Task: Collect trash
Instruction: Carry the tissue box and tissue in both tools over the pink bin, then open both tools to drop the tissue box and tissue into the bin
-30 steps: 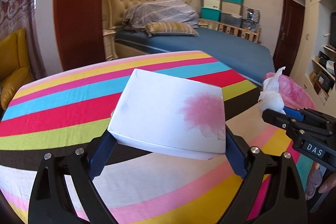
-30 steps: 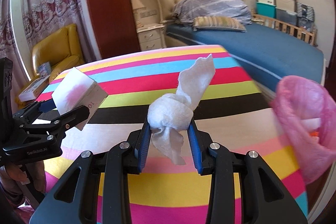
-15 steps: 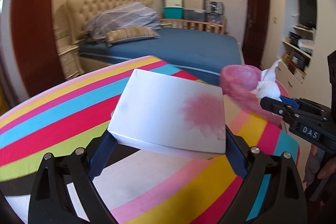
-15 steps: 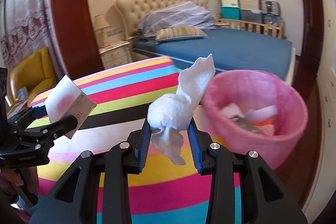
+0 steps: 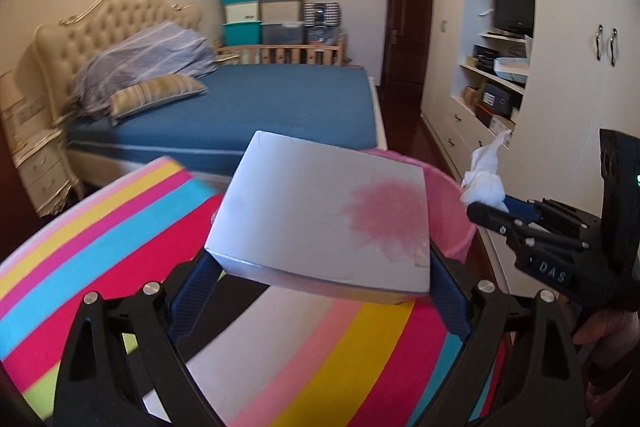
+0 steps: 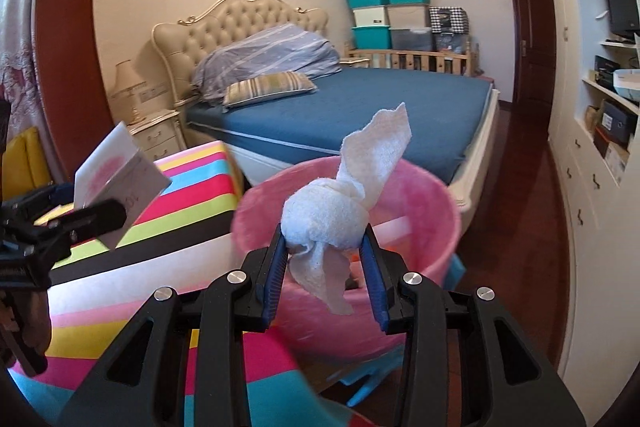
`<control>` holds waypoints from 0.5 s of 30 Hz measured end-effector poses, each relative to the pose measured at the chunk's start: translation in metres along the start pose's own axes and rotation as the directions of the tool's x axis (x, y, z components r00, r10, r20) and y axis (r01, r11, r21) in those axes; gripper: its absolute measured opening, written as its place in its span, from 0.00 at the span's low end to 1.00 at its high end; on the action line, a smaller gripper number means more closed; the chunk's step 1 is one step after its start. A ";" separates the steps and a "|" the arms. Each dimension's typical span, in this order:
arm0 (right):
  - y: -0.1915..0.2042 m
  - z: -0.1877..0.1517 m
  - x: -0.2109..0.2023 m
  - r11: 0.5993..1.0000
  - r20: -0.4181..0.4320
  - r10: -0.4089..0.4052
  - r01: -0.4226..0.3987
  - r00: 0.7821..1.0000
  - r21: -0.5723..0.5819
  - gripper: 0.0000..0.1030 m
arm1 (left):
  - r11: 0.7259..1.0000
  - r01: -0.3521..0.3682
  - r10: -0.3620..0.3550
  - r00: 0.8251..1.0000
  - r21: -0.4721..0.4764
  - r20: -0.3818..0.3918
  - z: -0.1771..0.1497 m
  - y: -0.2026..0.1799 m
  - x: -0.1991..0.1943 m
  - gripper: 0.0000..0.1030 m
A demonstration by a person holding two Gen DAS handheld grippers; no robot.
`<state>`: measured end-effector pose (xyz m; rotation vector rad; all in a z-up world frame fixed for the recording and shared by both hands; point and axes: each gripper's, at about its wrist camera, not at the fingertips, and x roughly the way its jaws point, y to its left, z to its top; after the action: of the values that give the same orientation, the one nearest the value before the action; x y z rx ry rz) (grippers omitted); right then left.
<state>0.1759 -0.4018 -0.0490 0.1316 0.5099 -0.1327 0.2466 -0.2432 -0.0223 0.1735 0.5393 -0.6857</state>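
The left claw grips a white box – its jaws wide. The right claw, jaws just easing apart, holds a tissue wad – a pink bin right ahead.

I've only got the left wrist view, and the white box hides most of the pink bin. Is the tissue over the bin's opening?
Observer: In the right wrist view the tissue wad overlaps the pink bin's open mouth, held in the right claw; its jaws have just been opening slightly.
Operator: Anything in the bin?
Observer: A pale strip lies inside.
Operator: And my box?
Observer: The white box hangs left of the bin, before the striped cloth.
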 end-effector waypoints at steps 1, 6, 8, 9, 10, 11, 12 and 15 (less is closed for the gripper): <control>-0.003 0.002 0.002 1.000 0.003 -0.007 0.007 1.000 -0.004 0.37 | 1.000 0.015 -0.014 1.000 0.006 -0.003 0.006 -0.003 0.008 0.88; -0.014 0.012 0.011 0.999 0.018 -0.028 0.028 0.999 -0.016 0.38 | 0.998 0.065 -0.066 0.998 -0.021 -0.012 0.034 -0.012 0.036 0.88; -0.020 0.016 0.015 0.999 0.024 -0.032 0.032 0.999 -0.020 0.38 | 0.997 0.077 -0.077 0.997 -0.024 -0.008 0.045 -0.016 0.047 0.88; -0.023 0.019 0.019 0.999 0.025 -0.035 0.035 0.999 -0.025 0.38 | 0.996 0.081 -0.082 0.997 -0.023 -0.008 0.049 -0.017 0.050 0.88; -0.025 0.022 0.023 0.999 0.026 -0.036 0.037 0.999 -0.028 0.38 | 0.996 0.088 -0.089 0.996 -0.021 -0.010 0.054 -0.019 0.055 0.88; -0.027 0.023 0.026 0.999 0.028 -0.038 0.039 0.999 -0.032 0.38 | 0.995 0.094 -0.094 0.996 -0.018 -0.010 0.059 -0.022 0.060 0.88; -0.030 0.025 0.028 0.999 0.030 -0.037 0.038 0.999 -0.034 0.38 | 0.995 0.099 -0.099 0.995 -0.015 -0.009 0.062 -0.023 0.063 0.88; -0.037 0.027 0.033 0.999 0.029 -0.039 0.040 0.999 -0.035 0.39 | 0.994 0.111 -0.111 0.994 -0.009 -0.003 0.073 -0.024 0.072 0.89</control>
<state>0.2112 -0.4454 -0.0449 0.0847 0.4863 -0.1639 0.3083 -0.3253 0.0025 0.1372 0.5586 -0.7916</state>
